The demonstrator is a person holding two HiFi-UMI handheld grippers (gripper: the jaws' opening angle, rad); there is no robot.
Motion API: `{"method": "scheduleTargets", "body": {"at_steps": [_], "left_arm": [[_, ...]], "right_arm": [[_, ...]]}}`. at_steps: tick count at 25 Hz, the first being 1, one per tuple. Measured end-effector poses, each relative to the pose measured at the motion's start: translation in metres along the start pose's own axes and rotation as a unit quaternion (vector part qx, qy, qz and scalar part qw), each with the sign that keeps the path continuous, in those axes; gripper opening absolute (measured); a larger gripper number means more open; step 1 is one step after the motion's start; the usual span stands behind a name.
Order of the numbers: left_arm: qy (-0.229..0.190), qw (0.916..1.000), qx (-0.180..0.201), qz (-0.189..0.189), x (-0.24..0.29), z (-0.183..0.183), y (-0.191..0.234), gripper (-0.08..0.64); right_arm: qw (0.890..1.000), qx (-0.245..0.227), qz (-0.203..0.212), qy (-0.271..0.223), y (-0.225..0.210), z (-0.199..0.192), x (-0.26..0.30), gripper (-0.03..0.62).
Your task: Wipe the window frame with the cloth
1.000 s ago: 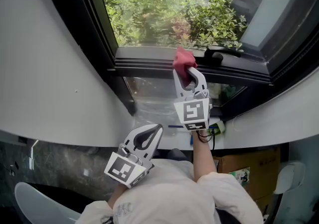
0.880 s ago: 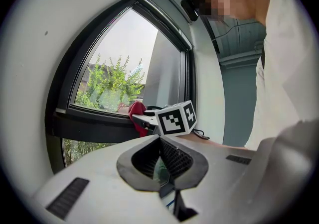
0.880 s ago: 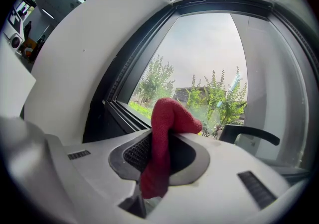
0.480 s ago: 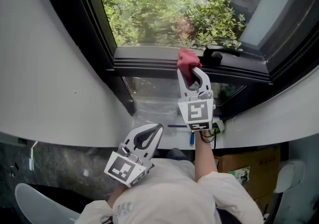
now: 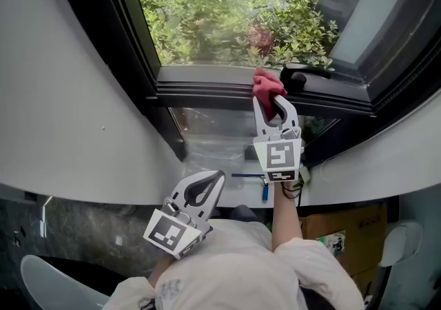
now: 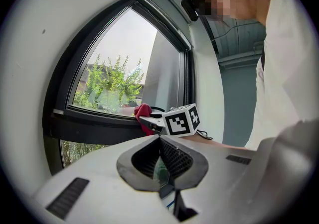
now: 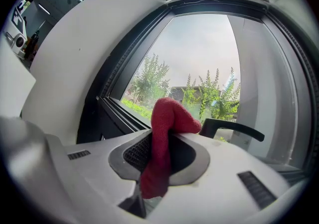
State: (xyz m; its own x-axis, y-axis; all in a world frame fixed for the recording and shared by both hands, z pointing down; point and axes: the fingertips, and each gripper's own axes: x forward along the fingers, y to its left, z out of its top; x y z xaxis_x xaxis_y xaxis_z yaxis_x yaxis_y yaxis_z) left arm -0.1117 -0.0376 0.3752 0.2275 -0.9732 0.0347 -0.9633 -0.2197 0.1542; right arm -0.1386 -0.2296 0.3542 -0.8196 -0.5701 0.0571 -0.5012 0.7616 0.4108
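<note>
The right gripper's (image 5: pixel 271 100) jaws are clamped on the red cloth (image 5: pixel 267 84), a crumpled, nubbly wad. Its bunched top lies against the dark window frame (image 5: pixel 200 85), just beside the frame's black handle (image 5: pixel 303 71). The left gripper (image 5: pixel 214 180), jaws closed on nothing, hangs well below the frame. Its marker cube (image 5: pixel 172 233) bears black-and-white squares.

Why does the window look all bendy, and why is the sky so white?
Both gripper views use a wide-angle lens, so the window frame curves and the corners go black; bright daylight washes the sky white there. The head view also bends the frame, and the cloth looks sharp.
</note>
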Motion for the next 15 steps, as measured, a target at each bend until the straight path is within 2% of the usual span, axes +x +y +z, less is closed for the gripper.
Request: {"method": "scheduleTargets", "body": {"at_steps": [15], "left_arm": [[0.001, 1.0000, -0.001, -0.009, 0.003, -0.001, 0.002, 0.008]], "right_arm": [[1.000, 0.013, -0.024, 0.002, -0.022, -0.010, -0.009, 0.083]]}}
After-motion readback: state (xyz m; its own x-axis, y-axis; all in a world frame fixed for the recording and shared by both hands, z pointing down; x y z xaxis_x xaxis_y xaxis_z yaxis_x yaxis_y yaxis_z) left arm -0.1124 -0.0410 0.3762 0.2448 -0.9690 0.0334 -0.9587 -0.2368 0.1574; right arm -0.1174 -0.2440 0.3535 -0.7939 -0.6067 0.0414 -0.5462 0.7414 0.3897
